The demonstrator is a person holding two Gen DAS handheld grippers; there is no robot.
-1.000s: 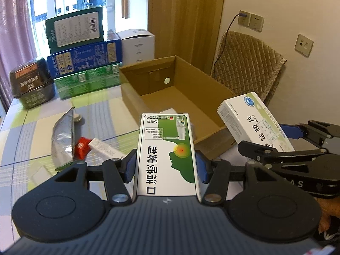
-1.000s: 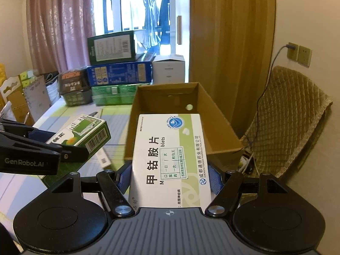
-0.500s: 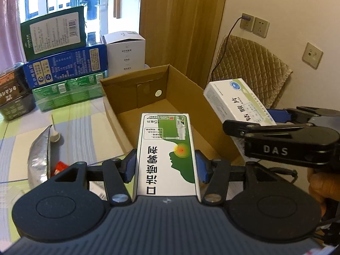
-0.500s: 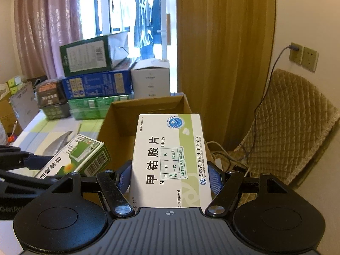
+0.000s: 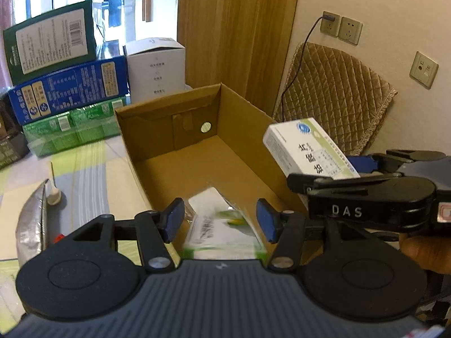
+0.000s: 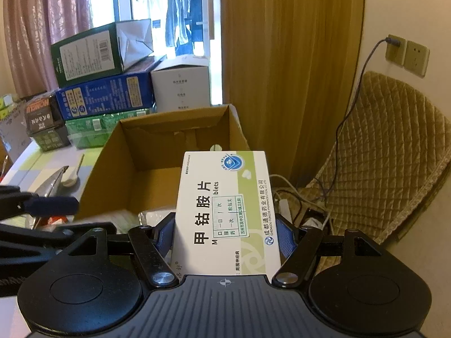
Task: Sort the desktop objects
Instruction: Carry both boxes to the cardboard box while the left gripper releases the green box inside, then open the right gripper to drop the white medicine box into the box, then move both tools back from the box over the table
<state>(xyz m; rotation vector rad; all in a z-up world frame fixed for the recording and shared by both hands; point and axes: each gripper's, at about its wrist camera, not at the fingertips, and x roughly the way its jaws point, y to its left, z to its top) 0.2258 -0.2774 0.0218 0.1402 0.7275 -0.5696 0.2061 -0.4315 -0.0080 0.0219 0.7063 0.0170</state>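
My left gripper (image 5: 220, 219) stands open over the near end of the open cardboard box (image 5: 169, 107). Below its spread blue pads (image 5: 174, 218) lies the green and white medicine box (image 5: 222, 233), motion-blurred and free of the fingers, beside a white packet (image 5: 207, 197) on the box floor. My right gripper (image 6: 225, 235) is shut on the white medicine box (image 6: 225, 211), held above the carton's (image 6: 112, 163) right wall. The left wrist view shows that white box (image 5: 307, 152) at the right, above the carton's right rim.
Green, blue and white cartons (image 5: 64, 84) are stacked behind the cardboard box. A silver pouch (image 5: 31, 222) and a small spoon (image 5: 53, 194) lie on the striped tablecloth to its left. A quilted chair (image 6: 380, 155) and a cable with wall sockets (image 6: 406, 53) are at the right.
My left gripper has opened and let go of the green medicine box, which has dropped into the cardboard box. The right gripper has moved further over the box, still holding the white one.
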